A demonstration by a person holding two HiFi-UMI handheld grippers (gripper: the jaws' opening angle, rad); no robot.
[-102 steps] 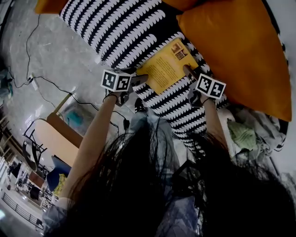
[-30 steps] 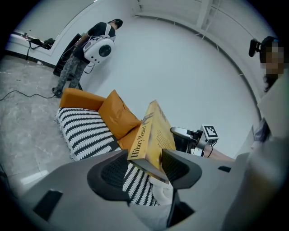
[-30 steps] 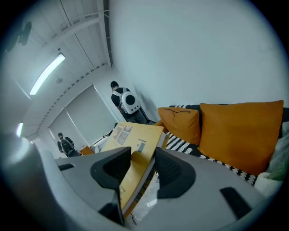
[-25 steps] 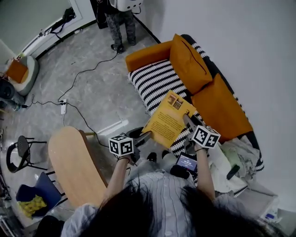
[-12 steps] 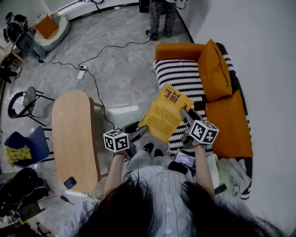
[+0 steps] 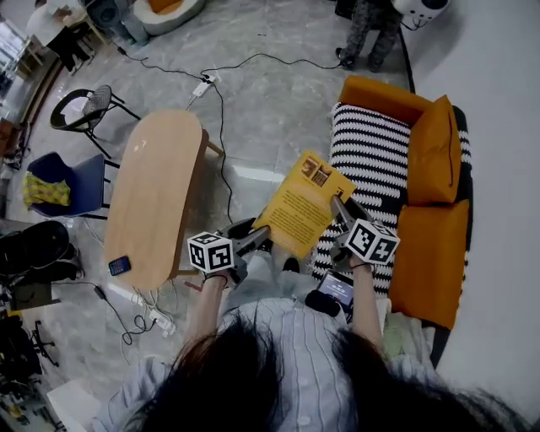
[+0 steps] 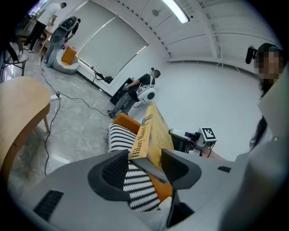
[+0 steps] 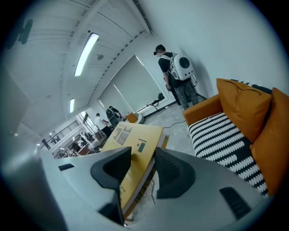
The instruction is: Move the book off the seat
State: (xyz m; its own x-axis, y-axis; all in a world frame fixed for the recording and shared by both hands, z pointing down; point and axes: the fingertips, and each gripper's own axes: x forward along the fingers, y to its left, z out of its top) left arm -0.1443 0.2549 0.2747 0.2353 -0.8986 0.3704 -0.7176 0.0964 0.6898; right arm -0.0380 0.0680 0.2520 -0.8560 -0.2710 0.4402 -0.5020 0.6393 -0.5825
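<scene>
A yellow book [image 6: 302,207] hangs in the air over the floor, between the striped sofa seat [image 6: 371,156] and the wooden table [image 6: 156,198]. My left gripper [image 6: 257,239] is shut on its near left corner. My right gripper [image 6: 342,211] is shut on its right edge. In the left gripper view the book [image 7: 151,133] stands on edge between the jaws of the left gripper [image 7: 145,168], spine toward the camera. The right gripper view shows the cover of the book [image 8: 133,146] clamped in the right gripper [image 8: 142,169].
Orange cushions [image 6: 434,152] line the sofa back. A phone [image 6: 119,266] lies on the table's near end. Cables [image 6: 221,93] run across the floor. Chairs [image 6: 80,105] stand at the left, and a person [image 6: 371,25] stands beyond the sofa.
The book lay on the striped seat with both grippers at its sides; now it is lifted off and carried away from the sofa. The sofa has slid right in view and the table has come in.
</scene>
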